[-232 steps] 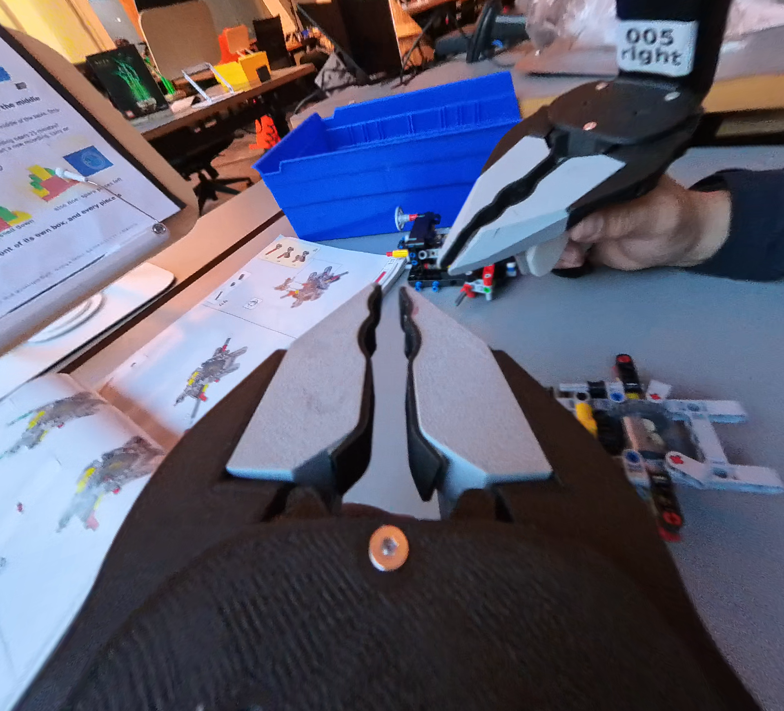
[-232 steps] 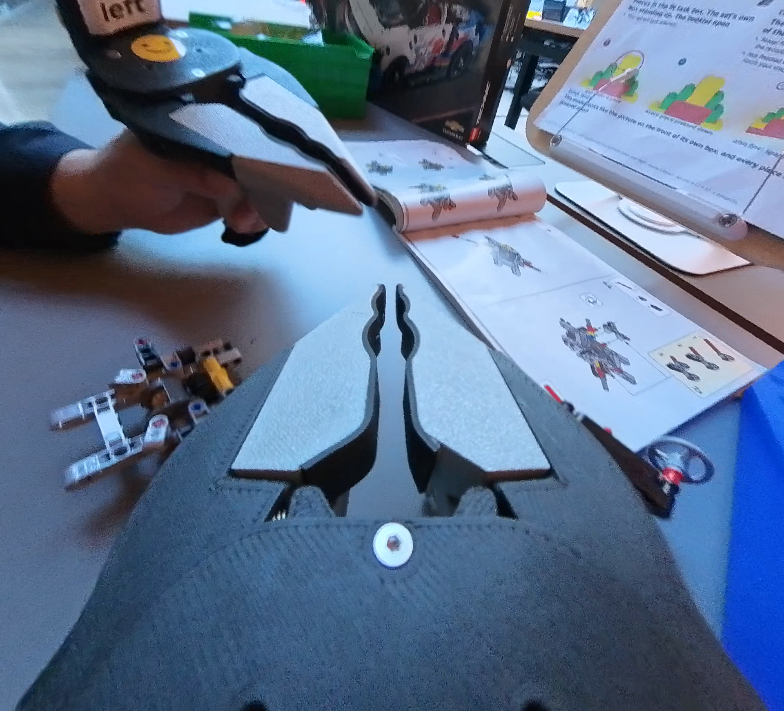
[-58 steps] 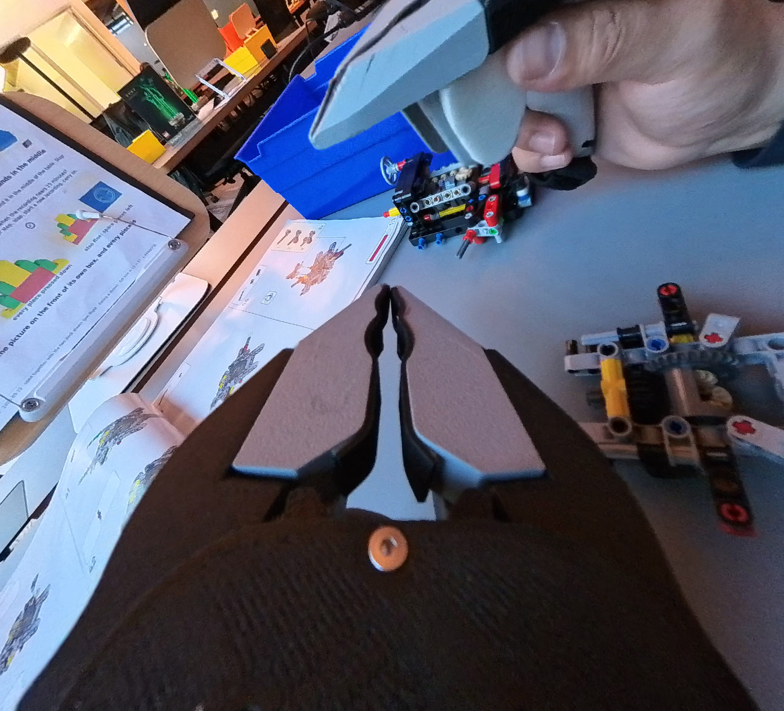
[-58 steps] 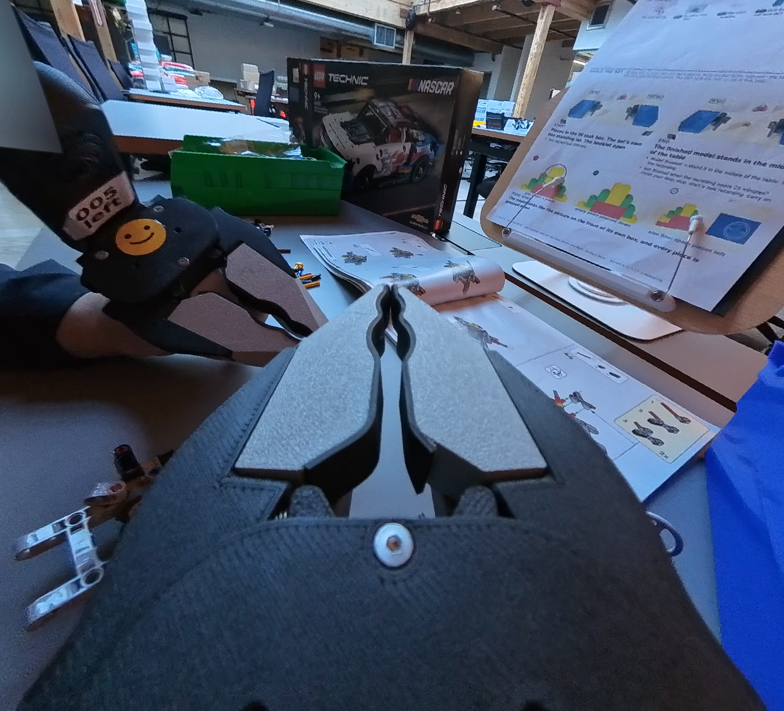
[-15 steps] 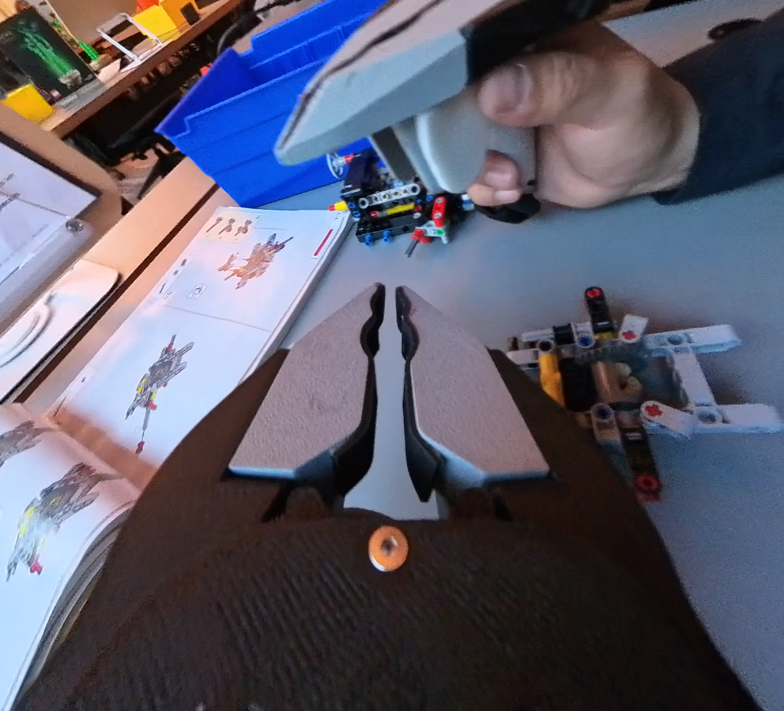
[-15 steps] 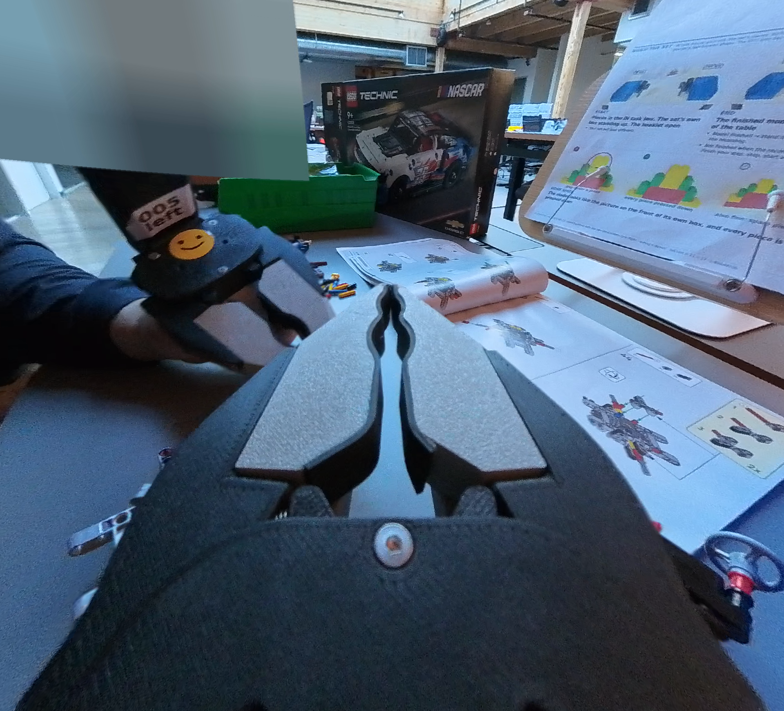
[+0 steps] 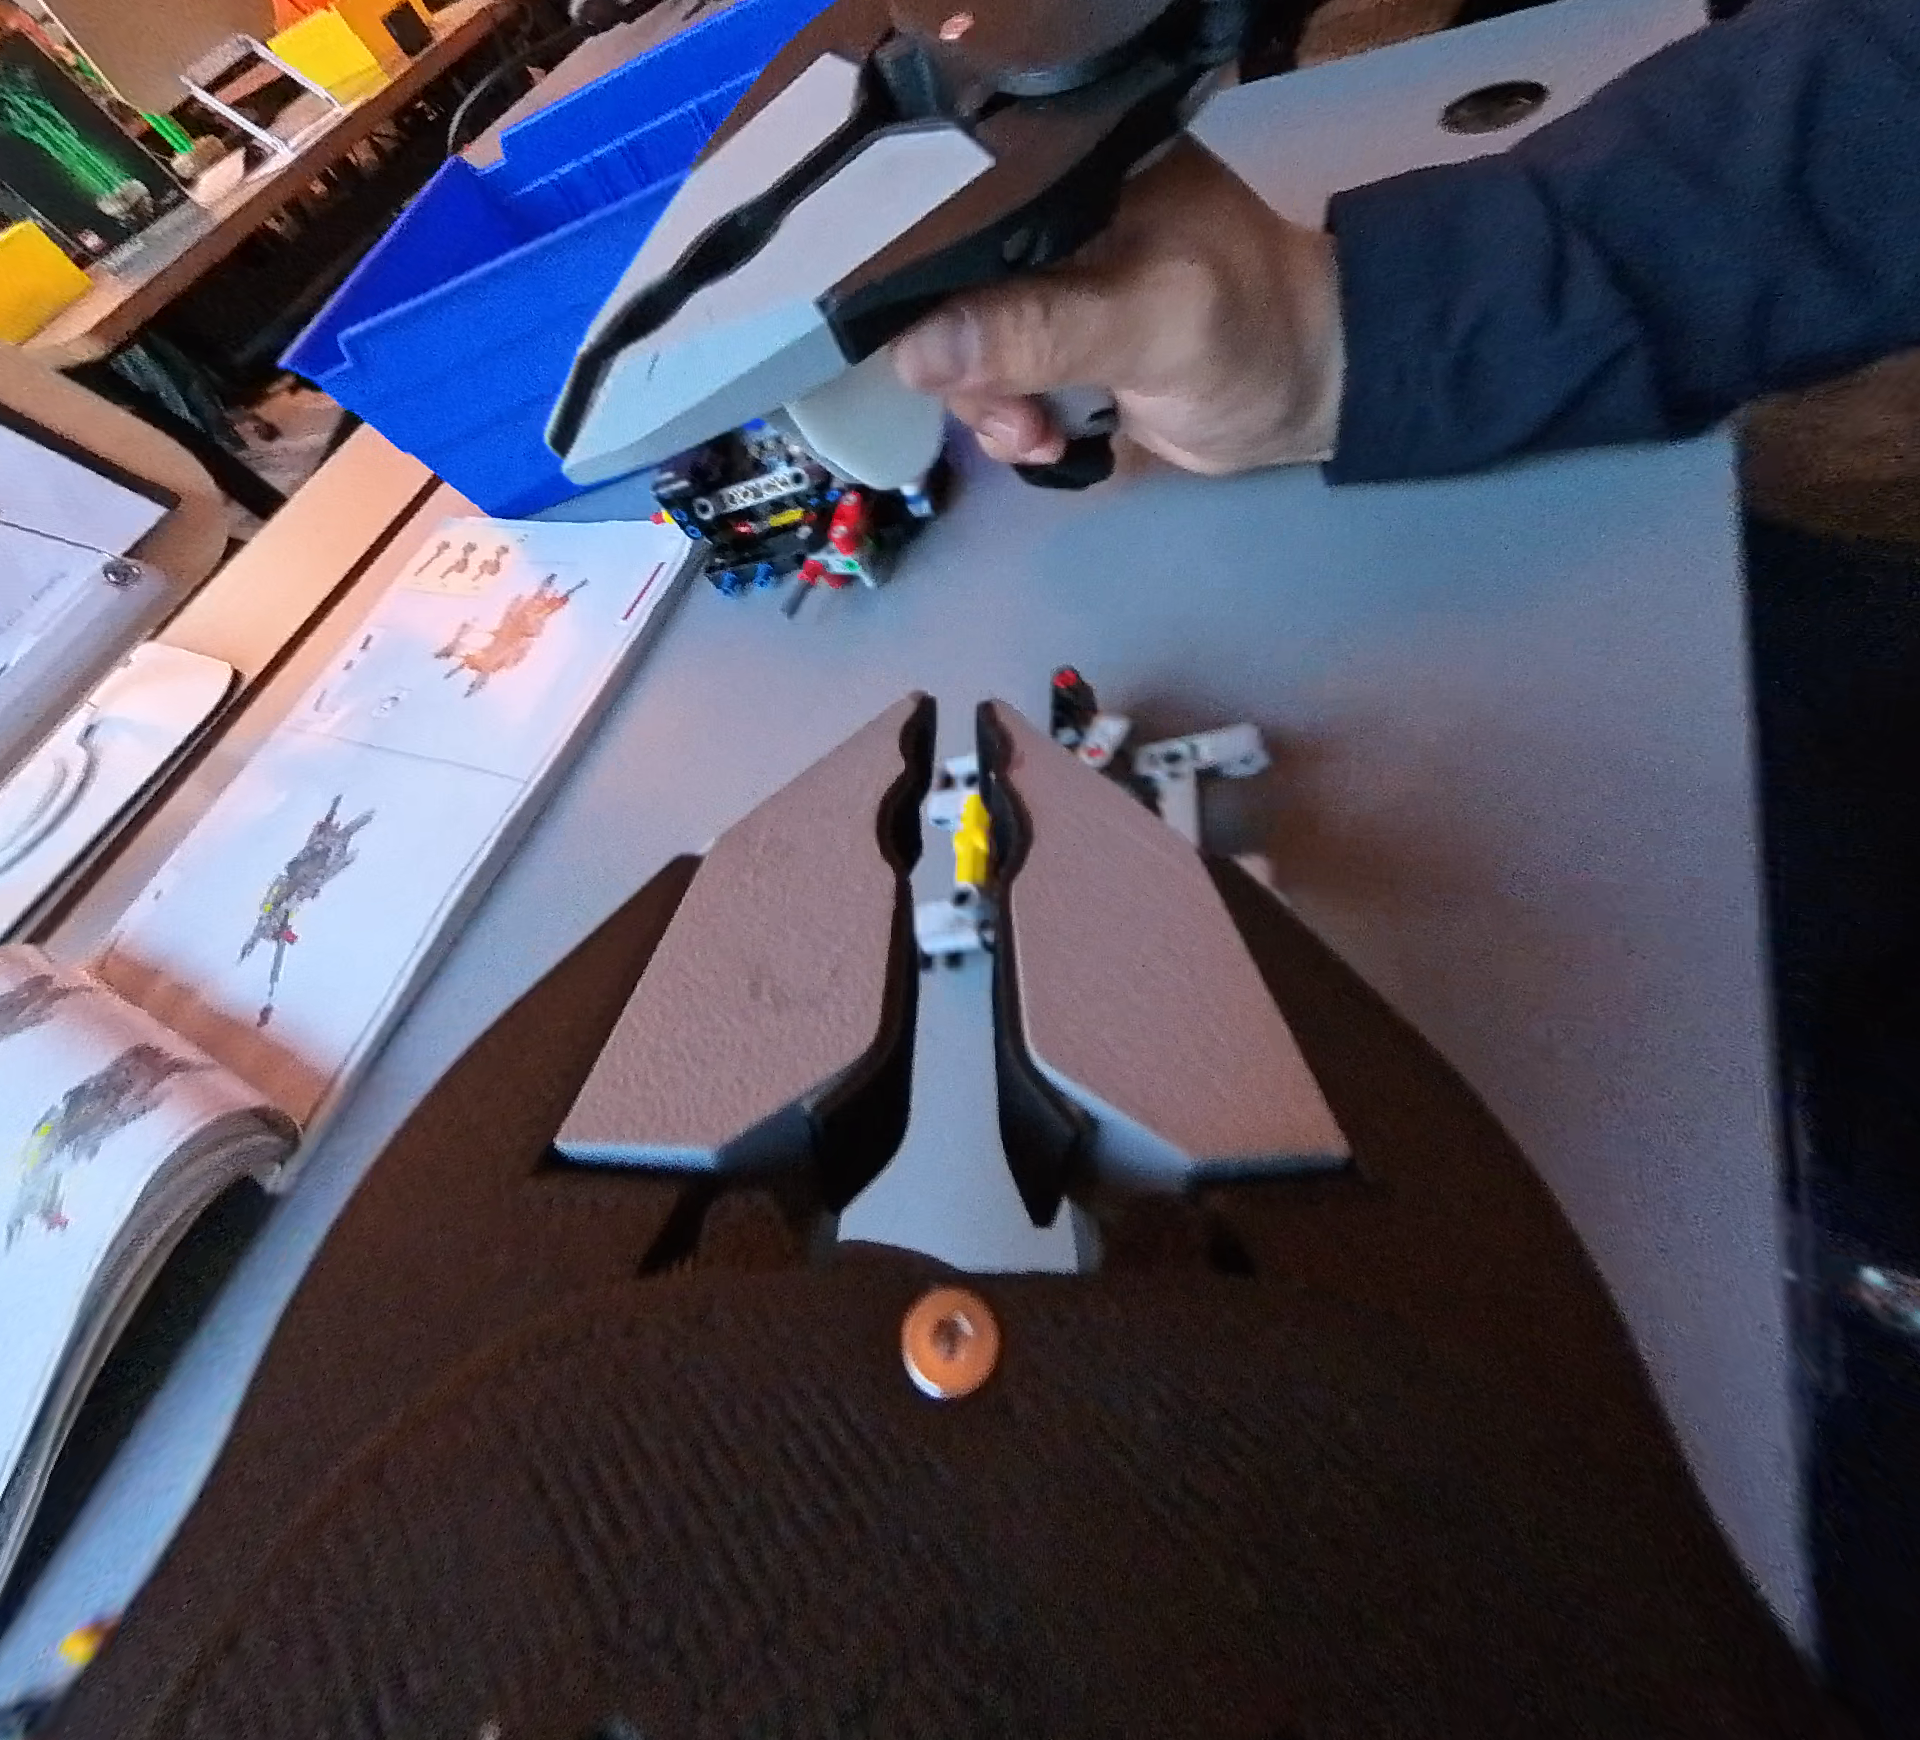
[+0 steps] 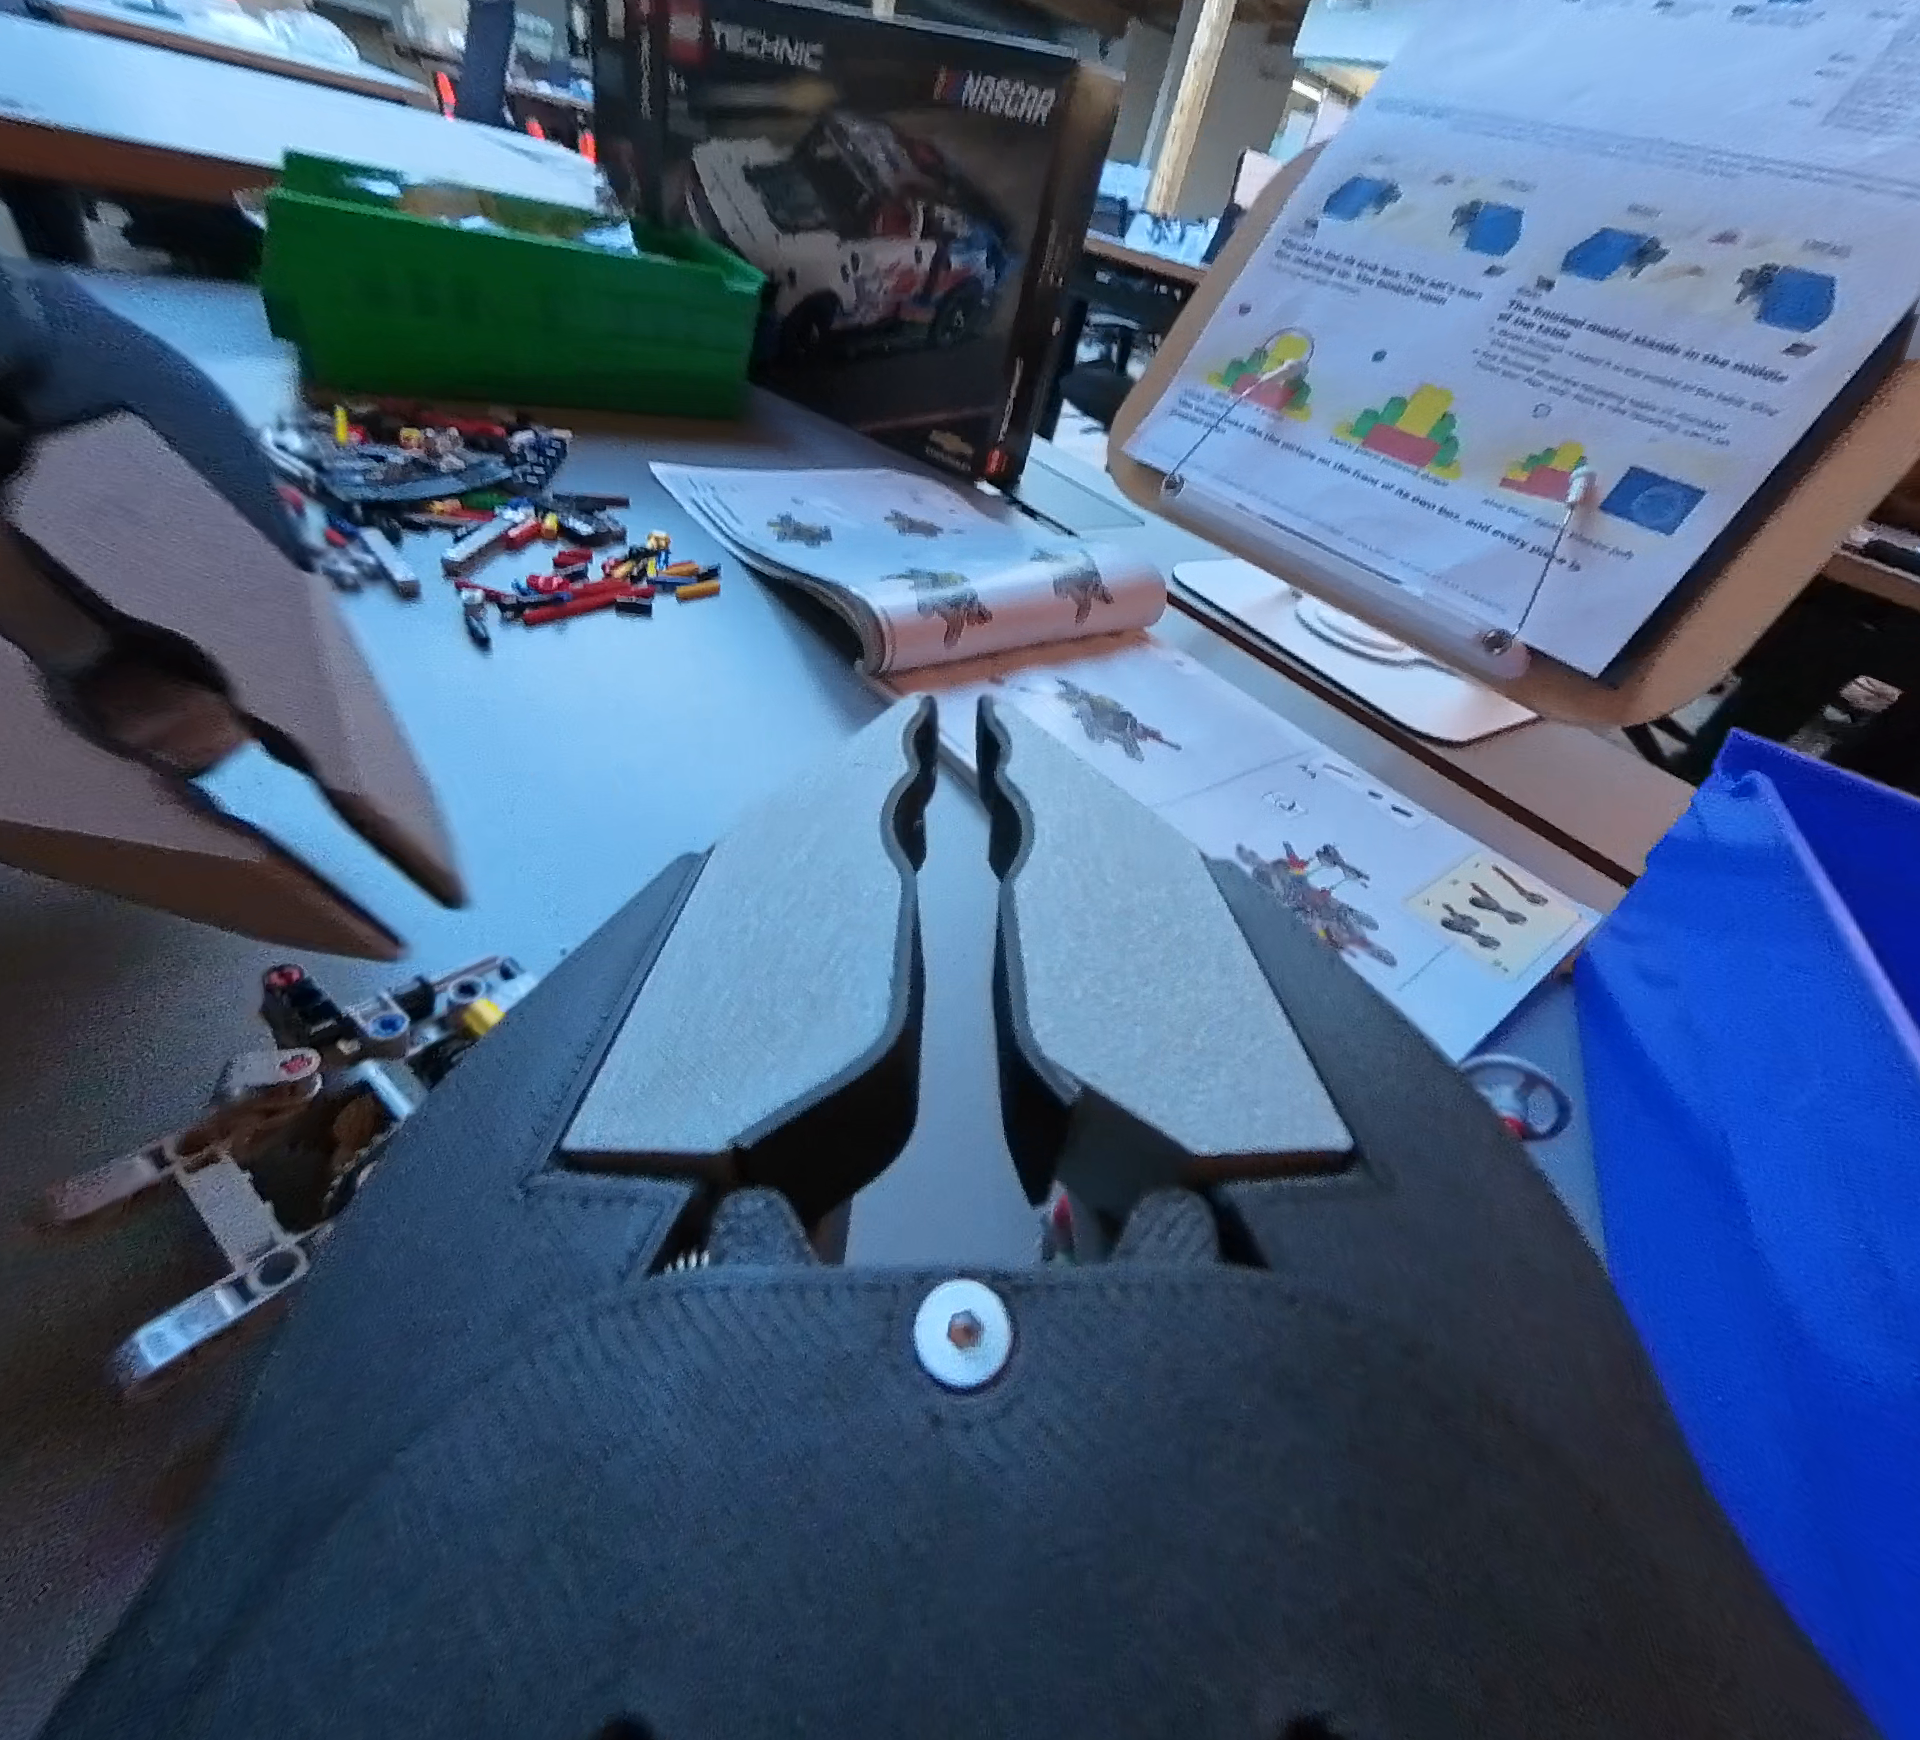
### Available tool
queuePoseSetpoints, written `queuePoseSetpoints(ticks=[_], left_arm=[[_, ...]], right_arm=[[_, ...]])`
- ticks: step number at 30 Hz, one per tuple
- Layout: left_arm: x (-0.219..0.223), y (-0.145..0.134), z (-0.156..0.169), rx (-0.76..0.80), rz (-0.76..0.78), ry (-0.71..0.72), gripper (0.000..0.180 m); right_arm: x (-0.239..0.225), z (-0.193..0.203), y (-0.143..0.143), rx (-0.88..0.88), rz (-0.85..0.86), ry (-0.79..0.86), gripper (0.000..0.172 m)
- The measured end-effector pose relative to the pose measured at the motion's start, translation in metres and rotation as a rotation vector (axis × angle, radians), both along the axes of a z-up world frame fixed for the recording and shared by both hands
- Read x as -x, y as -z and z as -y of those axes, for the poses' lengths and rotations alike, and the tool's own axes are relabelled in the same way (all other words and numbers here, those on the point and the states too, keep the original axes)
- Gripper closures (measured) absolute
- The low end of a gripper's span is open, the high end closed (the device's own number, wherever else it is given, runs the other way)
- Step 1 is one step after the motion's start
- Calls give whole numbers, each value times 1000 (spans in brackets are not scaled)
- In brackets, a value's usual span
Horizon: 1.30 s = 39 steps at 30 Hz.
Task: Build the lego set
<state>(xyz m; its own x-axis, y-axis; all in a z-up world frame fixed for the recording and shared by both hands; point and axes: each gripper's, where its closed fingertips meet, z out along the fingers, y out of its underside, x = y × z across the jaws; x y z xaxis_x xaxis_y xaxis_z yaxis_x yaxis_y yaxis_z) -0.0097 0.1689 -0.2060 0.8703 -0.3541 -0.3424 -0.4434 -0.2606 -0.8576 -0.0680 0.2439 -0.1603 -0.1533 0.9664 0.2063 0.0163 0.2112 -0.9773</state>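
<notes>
My left gripper [image 7: 953, 714] hovers over a white, grey and yellow brick assembly [image 7: 1195, 760] that lies on the grey table [image 7: 1351, 651]. Its jaws stand slightly apart and nothing is in them; a yellow part of the assembly shows through the gap below. My right gripper [image 8: 953, 714] is also slightly apart and holds nothing. In the left wrist view the right gripper [image 7: 566, 443], held by a hand, hangs above a black brick assembly [image 7: 769, 516]. The white assembly also shows in the right wrist view [image 8: 312, 1067], below the left gripper [image 8: 426, 927].
A blue bin [image 7: 499, 319] stands behind the black assembly. An open instruction booklet [image 8: 935, 568] lies along the table's far side, before a stand with a printed sheet [image 8: 1558, 340]. Loose bricks [image 8: 540, 547], a green bin [image 8: 499, 319] and a black set box [image 8: 862, 236] stand beyond. Across from one pair of fingers to the other is roughly 10 cm.
My left gripper has moved right over the white assembly. Both grippers' tips touched half a second ago and now stand a little apart. The right gripper has tipped downward.
</notes>
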Motion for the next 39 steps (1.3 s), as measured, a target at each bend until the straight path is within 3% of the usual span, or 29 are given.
queuePoseSetpoints(ticks=[7, 15, 19, 23, 25, 29, 39], left_arm=[[4, 7, 35, -76, -178, -13, 180], [20, 15, 50, 20, -143, -62, 176], [106, 17, 97, 213, -246, -291, 180], [186, 32, 180, 408, -56, -439, 180], [210, 38, 204, 449, 2, -490, 174], [207, 55, 207, 511, 118, -436, 176], [228, 61, 213, 554, 26, -496, 180]], right_arm=[[-2, 1, 14, -58, 62, 59, 167], [-1, -16, 16, -15, 72, 124, 167], [-1, -16, 17, -12, 72, 123, 168], [-1, -15, 16, 4, 71, 107, 169], [-1, -15, 15, 16, 64, 99, 170], [-2, -17, 13, 39, 53, 98, 171], [-4, -19, 13, 51, 51, 103, 172]])
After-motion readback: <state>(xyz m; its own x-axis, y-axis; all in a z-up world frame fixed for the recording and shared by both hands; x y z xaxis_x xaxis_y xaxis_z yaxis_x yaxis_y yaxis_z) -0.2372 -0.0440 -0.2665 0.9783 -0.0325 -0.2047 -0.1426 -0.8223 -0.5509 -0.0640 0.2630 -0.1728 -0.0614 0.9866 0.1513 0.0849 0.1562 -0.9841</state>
